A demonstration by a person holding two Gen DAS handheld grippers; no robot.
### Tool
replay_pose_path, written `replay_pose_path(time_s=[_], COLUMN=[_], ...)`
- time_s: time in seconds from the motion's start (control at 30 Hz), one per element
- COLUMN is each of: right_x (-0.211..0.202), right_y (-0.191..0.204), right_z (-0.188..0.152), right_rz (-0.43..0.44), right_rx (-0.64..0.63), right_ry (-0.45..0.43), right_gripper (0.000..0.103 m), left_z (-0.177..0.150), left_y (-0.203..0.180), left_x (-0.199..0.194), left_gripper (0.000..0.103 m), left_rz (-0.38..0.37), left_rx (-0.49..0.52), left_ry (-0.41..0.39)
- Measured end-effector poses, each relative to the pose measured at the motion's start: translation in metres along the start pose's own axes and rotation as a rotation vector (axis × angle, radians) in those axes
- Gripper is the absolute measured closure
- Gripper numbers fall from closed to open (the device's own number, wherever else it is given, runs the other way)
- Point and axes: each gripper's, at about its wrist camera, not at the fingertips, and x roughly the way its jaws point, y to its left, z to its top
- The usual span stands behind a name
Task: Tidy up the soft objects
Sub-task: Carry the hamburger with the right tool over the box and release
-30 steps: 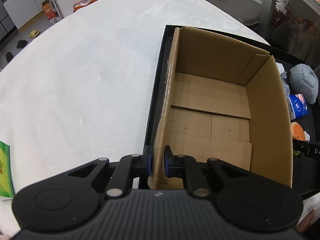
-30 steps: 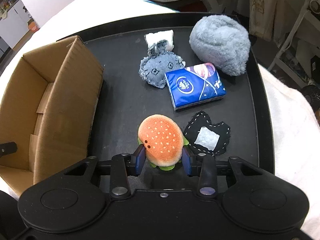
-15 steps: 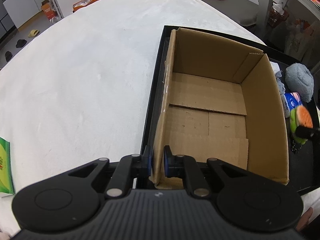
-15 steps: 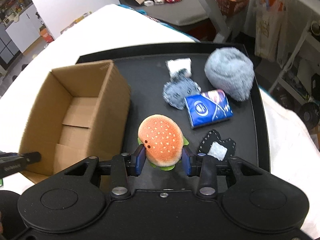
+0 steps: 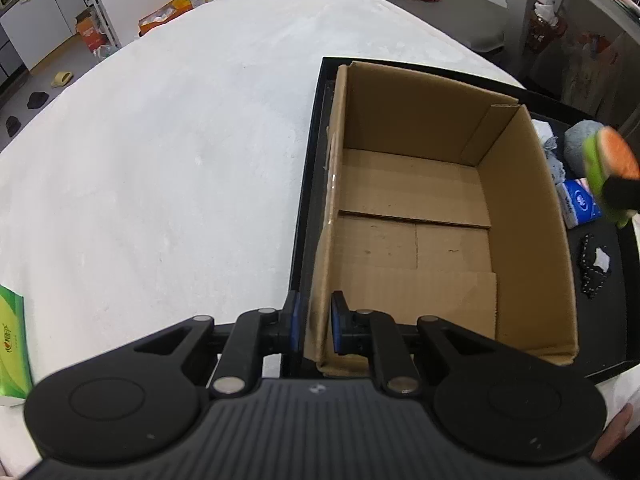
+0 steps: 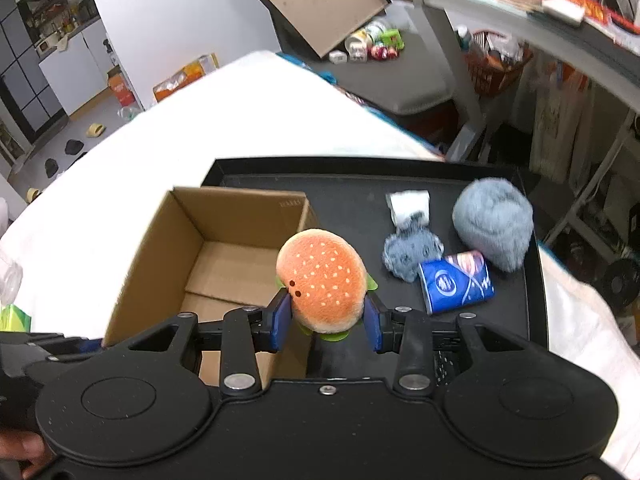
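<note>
My right gripper (image 6: 326,322) is shut on an orange plush burger (image 6: 322,278), held in the air beside the right wall of an open cardboard box (image 6: 224,216). In the left wrist view the burger (image 5: 610,160) shows at the right edge, above the tray. My left gripper (image 5: 314,326) is shut on the near left wall of the box (image 5: 416,208), which has nothing inside. The box stands on a black tray (image 6: 352,196) on a white table.
On the tray right of the box lie a fluffy grey ball (image 6: 494,222), a small grey plush (image 6: 412,250), a white roll (image 6: 408,204), a blue tissue pack (image 6: 456,280) and a black stitched patch (image 5: 596,264). A green pack (image 5: 12,336) lies at the table's left edge.
The right gripper has lifted the burger off the tray and carried it left toward the box. The left gripper has kept its hold on the box wall.
</note>
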Motion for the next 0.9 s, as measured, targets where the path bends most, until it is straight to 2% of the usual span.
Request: replay_pose_path(time_s=[0.1, 0.2, 0.5, 0.73, 0.9], right_x=[-0.002, 0.001, 0.015, 0.025, 0.031], right_y=[0.01, 0.022, 0.056, 0.076, 0.088], right_z=[0.004, 0.008, 0.009, 0.015, 0.023], right_rz=[0.012, 0.011, 0.014, 0.048, 0.103], right_rx=[-0.021, -0.057, -0.178, -0.251, -0.262], right_ry=[-0.002, -0.001, 0.016, 0.02, 0.005], right_gripper=[0.066, 0.065, 0.065, 0.065, 0.064], left_z=[0.0, 0.0, 0.003, 0.006, 0.009], left_y=[0.0, -0.005, -0.006, -0.002, 0.008], left_x=[0.003, 0.002, 0.002, 0.003, 0.004], left_gripper=[0.092, 0.092, 0.092, 0.092, 0.092], left_rz=[0.005, 0.024, 0.033, 0.015, -0.018], left_rx=[-0.005, 0.025, 0.019, -0.002, -0.047], left_ry=[0.003, -0.008, -0.003, 0.006, 0.022])
